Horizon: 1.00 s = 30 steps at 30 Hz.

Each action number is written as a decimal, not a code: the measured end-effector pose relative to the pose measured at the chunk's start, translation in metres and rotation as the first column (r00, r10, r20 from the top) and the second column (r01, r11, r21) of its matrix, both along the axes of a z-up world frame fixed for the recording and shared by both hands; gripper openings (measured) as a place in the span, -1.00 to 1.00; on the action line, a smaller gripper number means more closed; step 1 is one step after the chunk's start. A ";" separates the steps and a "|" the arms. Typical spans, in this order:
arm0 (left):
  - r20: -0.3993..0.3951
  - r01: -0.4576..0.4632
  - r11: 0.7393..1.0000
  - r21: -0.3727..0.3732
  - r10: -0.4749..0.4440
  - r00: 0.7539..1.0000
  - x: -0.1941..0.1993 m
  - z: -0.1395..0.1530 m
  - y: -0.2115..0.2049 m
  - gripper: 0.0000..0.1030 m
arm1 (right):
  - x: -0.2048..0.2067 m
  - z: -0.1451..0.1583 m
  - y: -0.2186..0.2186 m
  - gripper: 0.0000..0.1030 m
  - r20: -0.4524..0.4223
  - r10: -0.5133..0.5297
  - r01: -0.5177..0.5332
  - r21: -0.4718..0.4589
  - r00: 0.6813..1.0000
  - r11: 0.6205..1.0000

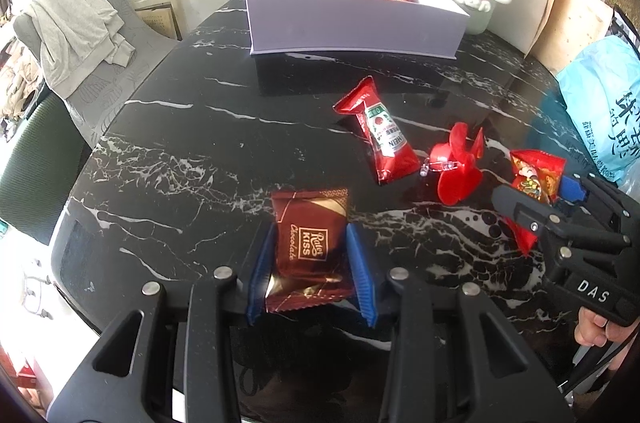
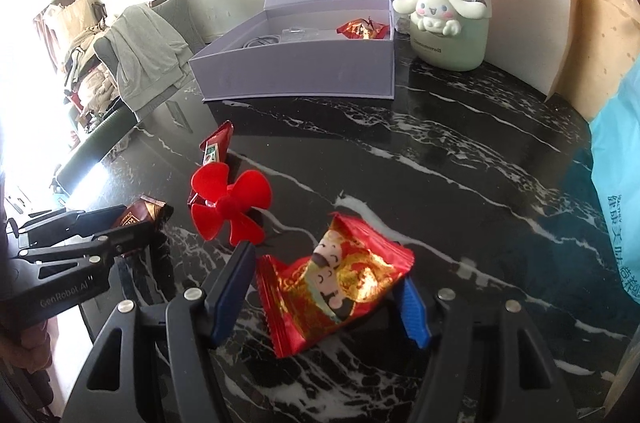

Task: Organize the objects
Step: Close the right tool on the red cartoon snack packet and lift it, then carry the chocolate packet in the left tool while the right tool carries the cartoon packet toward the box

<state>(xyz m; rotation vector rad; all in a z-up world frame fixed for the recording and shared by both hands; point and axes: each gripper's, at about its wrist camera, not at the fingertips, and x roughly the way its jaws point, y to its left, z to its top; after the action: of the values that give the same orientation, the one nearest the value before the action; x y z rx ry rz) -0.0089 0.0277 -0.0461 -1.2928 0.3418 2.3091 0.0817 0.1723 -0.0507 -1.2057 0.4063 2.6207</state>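
Black marble table (image 1: 168, 151), white-veined.

- Left gripper (image 1: 311, 263): blue pads against both sides of a brown chocolate packet (image 1: 308, 243) — clenched on it, packet low over the table near the front edge.
- Right gripper (image 2: 324, 287): a red candy packet (image 2: 336, 283) with a cartoon figure lies between the pads; the left pad touches its edge, the right pad sits at its far corner. Whether the jaws grip it firmly, I cannot tell.
- Ketchup sachet (image 1: 384, 135): flat on the table, between the box and the grippers.
- Red fan (image 2: 228, 207): four-bladed, standing just beside the sachet, near the right gripper's left finger.
- Lilac box (image 2: 296, 71): open, lid upright, at the table's far side. Inside — another red packet (image 2: 362, 29) at the right end and a pale cable at the left.
- Cartoon kettle (image 2: 448, 19): white and pale green, just right of the box.
- Blue bag (image 2: 616, 223): at the table's right edge.
- Chair with grey cloth (image 1: 76, 27): beyond the table, left.
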 end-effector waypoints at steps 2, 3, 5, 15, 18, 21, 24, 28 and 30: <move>-0.001 -0.001 1.000 0.000 0.001 1.000 0.000 0.000 0.000 -0.33 | -0.002 0.000 -0.003 0.24 0.007 0.004 -0.004 0.018 1.000 1.000; 0.000 -0.002 1.000 0.002 0.002 1.000 0.000 0.000 -0.001 -0.34 | -0.003 0.000 -0.004 0.11 0.009 0.011 -0.011 0.025 1.000 1.000; 0.000 -0.001 1.000 0.005 0.001 1.000 -0.001 0.000 -0.001 -0.34 | -0.004 0.001 -0.007 -0.06 0.014 0.019 -0.019 0.036 1.000 0.999; 0.015 -0.013 1.000 0.014 0.013 1.000 -0.004 0.001 -0.007 -0.37 | -0.001 0.009 -0.016 -0.17 0.004 0.077 -0.077 0.033 0.997 0.996; 0.016 -0.018 1.000 0.024 0.017 1.000 -0.004 0.003 -0.010 -0.37 | 0.001 0.015 -0.019 -0.18 -0.004 0.098 -0.098 0.065 0.995 0.993; 0.014 -0.018 0.999 0.034 0.017 1.000 -0.003 0.008 -0.012 -0.37 | 0.003 0.022 -0.020 -0.18 -0.012 0.107 -0.106 0.073 0.994 0.992; 0.003 -0.014 0.999 0.037 0.014 1.000 -0.001 0.013 -0.010 -0.37 | 0.006 0.029 -0.021 -0.18 -0.020 0.113 -0.111 0.078 0.993 0.991; -0.016 -0.005 1.000 0.031 0.005 1.000 0.003 0.021 -0.007 -0.37 | 0.006 0.037 -0.021 -0.18 -0.011 0.117 -0.116 0.094 0.993 0.989; -0.023 0.004 0.999 0.037 -0.003 1.000 0.005 0.026 -0.006 -0.37 | 0.007 0.041 -0.020 -0.18 -0.013 0.121 -0.119 0.091 0.993 0.989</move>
<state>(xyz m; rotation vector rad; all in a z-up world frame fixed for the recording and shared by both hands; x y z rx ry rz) -0.0040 0.0219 -0.0205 -1.2486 0.3076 2.3177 0.0883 0.1518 -0.0092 -1.2134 0.2223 2.7205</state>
